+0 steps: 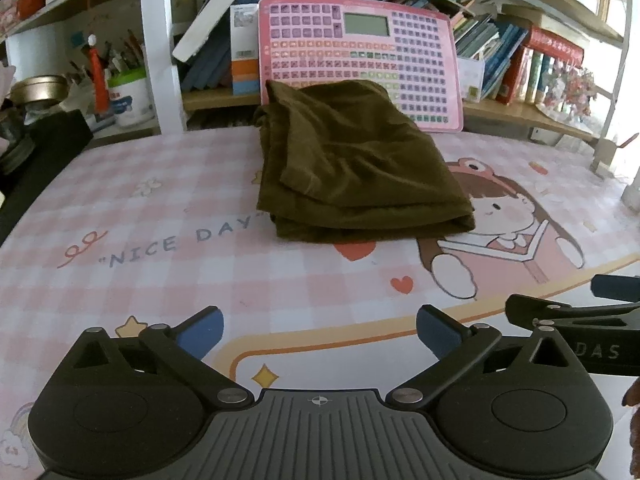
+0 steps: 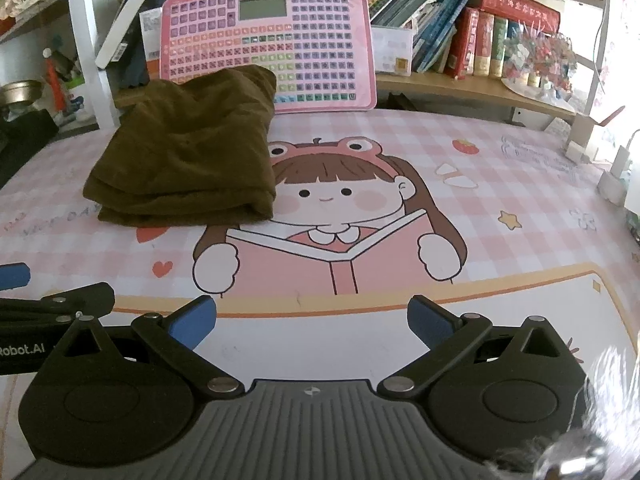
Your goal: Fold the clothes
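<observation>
The folded olive garment [image 1: 352,168] looks like soft, matt, slightly fuzzy cloth. The printed table cover [image 2: 480,208] under it is smooth with a faint sheen. My left tongs [image 1: 319,330] and right tongs [image 2: 312,318] are matt black plastic with blue pads [image 2: 192,322] and shiny metal pins.

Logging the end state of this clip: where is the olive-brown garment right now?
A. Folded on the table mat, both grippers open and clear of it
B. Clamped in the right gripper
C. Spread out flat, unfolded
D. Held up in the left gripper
A: the olive-brown garment lies in stacked layers on the table mat, while the left gripper and right gripper are open and empty, well short of it.
</observation>
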### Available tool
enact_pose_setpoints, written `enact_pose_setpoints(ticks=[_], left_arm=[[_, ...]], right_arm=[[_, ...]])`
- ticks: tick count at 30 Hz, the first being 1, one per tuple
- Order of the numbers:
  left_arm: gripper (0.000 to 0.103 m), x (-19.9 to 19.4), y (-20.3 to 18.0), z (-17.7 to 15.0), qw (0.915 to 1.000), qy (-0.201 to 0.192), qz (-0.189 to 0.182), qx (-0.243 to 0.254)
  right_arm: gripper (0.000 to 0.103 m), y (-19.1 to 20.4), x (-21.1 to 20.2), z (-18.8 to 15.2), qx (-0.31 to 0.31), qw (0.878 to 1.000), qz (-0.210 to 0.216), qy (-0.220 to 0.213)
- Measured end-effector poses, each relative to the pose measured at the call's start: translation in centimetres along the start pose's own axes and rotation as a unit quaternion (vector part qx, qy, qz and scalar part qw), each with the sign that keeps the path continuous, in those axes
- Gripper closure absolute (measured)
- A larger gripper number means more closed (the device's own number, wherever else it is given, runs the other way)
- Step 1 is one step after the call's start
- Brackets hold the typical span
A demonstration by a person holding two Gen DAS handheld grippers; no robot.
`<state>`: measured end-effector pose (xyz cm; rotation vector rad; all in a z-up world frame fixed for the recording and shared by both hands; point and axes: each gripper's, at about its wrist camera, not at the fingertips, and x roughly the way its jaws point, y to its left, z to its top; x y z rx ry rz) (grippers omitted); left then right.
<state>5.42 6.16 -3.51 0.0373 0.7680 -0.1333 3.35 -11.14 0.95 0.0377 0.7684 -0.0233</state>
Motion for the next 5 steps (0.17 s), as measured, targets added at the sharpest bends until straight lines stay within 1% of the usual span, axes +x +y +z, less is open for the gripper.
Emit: enact_pose_setpoints(ticks=[5], left_arm=[[0.000, 0.60, 0.31, -0.11, 0.9999, 0.002, 0.010, -0.011]], right_arm=[[0.000, -0.05, 0.52, -0.17, -0.006, 1.000, 0.002, 0.001]])
